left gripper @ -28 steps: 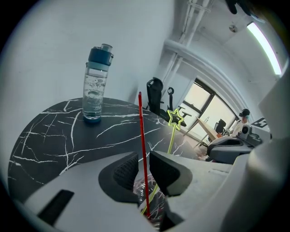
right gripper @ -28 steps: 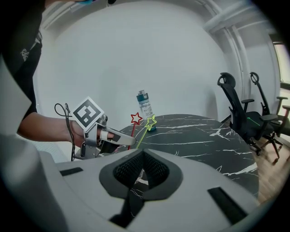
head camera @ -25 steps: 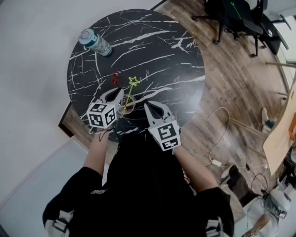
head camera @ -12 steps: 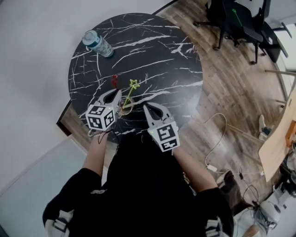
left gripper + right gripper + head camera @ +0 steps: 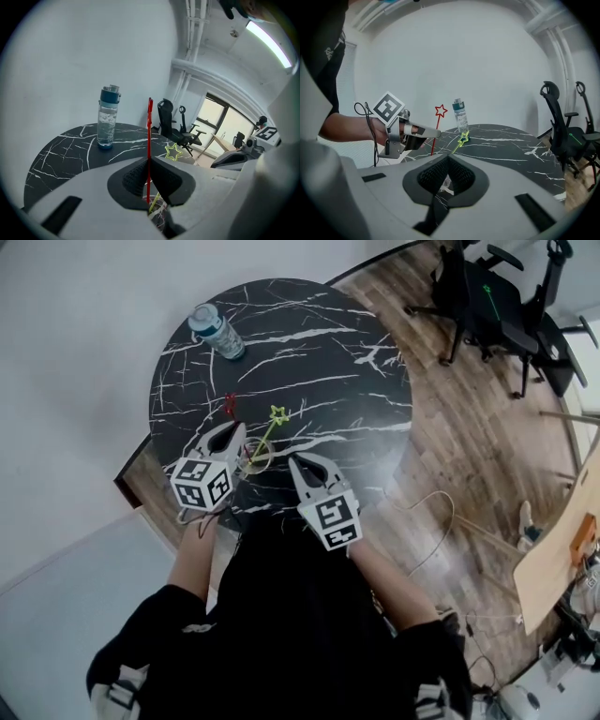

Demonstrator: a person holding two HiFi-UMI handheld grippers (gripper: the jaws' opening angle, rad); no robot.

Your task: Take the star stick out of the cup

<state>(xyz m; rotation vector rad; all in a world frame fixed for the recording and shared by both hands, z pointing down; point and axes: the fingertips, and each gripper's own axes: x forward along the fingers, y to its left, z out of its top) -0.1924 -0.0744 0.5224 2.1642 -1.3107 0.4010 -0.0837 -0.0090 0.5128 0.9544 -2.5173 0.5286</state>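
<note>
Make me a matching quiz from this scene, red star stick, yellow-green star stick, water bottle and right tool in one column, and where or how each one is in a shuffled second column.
Column one:
1. red star stick
2. yellow-green star stick
3. water bottle
4. right tool

Column two:
A. stands upright near the far edge of the table
B. shut, with nothing between its jaws
C. pinched in the left tool
D. leans in the cup

Pairs: 1-C, 2-D, 3-A, 4-B
</note>
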